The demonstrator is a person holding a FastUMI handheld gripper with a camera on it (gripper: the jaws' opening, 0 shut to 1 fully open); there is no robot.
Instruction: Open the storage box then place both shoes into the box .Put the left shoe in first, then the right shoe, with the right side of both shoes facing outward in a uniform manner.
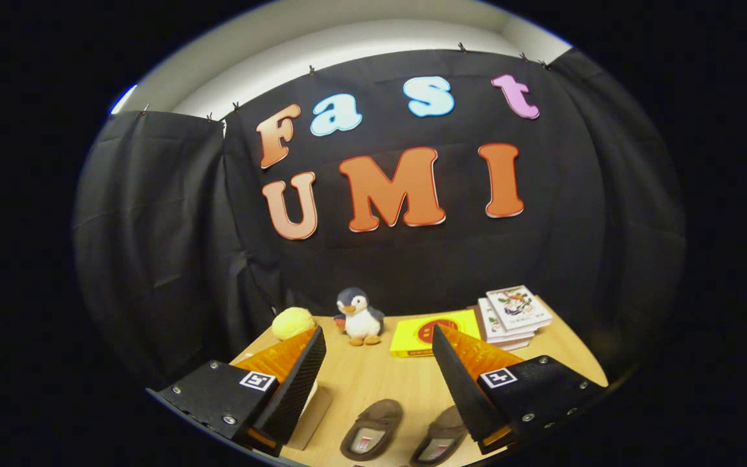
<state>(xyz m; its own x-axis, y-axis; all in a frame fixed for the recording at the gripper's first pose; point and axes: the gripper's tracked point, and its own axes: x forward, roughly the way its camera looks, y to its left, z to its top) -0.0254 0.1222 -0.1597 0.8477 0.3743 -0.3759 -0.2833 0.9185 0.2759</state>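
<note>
Both fingers of my gripper [379,383] stand spread wide apart, holding nothing, raised above the wooden table [373,376]. Two brown slippers lie side by side on the table below and between the fingers: the left shoe [371,429] fully visible, openings up, the right shoe [439,443] partly hidden behind my right finger. A pale box [312,415] sits behind my left finger; I cannot tell whether it is open. Beyond the fingers, along the far edge, stand a yellow ball [293,322], a penguin plush [360,317], a yellow book [435,333] and a stack of books [515,314]. Bare tabletop lies between slippers and penguin plush.
</note>
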